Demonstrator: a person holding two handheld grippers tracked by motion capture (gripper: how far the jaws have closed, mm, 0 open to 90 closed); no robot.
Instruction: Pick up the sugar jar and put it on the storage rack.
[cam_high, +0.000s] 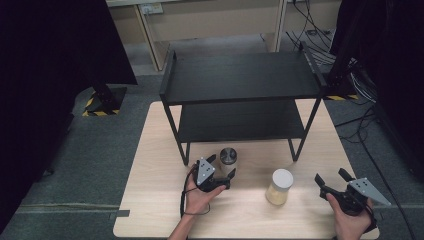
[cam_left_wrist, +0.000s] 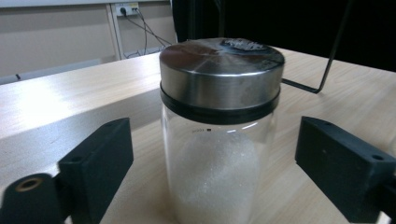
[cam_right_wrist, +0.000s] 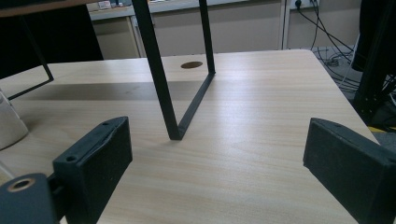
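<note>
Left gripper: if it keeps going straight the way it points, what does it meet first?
Most likely the steel-lidded jar, which stands between the open jaws of the left gripper, with gaps on both sides. The shelf rack is beyond it.

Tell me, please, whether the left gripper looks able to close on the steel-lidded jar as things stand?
Probably yes: the jar stands upright between the left gripper jaws, a gap on each side, nothing in between.

The glass jar (cam_left_wrist: 219, 140) runs off the left gripper view's bottom edge, its base unseen; the white-lidded jar (cam_right_wrist: 9, 122) is cut by the right gripper view's left edge; its contents cannot be told there.
</note>
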